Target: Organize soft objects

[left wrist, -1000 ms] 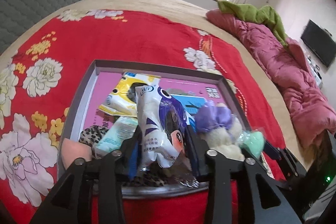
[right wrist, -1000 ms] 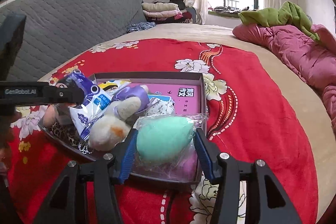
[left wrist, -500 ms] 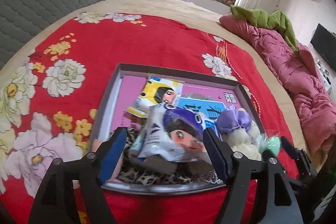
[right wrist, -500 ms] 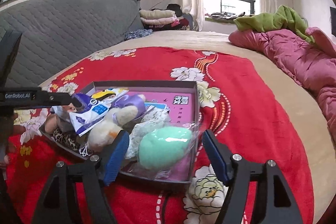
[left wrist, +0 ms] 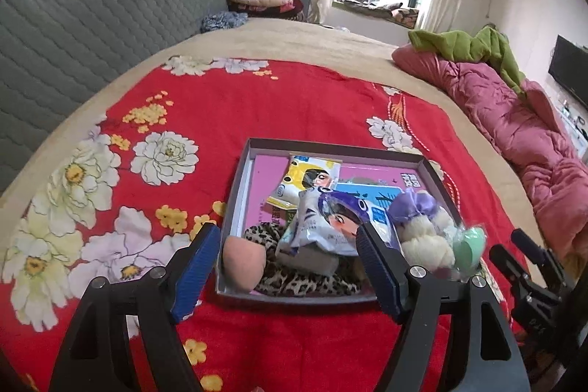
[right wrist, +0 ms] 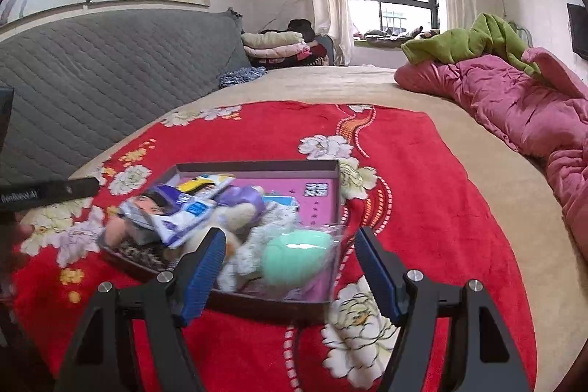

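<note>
Soft objects sit heaped in a shallow grey tray [left wrist: 235, 215] with a pink printed floor, which lies on the red floral blanket [left wrist: 257, 105] spread over the bed. Both sets of tongs stand wide apart and empty: the left tongs [left wrist: 286, 267] hover at the tray's near edge, the right tongs [right wrist: 288, 265] at its near right corner. Inside, a purple-and-white cartoon packet [left wrist: 329, 223] lies on top of the pile, a yellow cartoon packet [left wrist: 307, 180] behind it, a peach sponge [left wrist: 244, 261] in the near left corner touching a leopard-print cloth [left wrist: 294, 278], a cream plush with a purple cap [left wrist: 422, 223] to the right, and a mint-green egg sponge in a clear bag [right wrist: 296, 259] at the right wall. The load looks complete, so the sensible step is a clean withdrawal: draw the tongs straight back and up, keeping the pads clear of the crinkly bag and the packet, since a snag would likely drag a light piece over the low rim.
</note>
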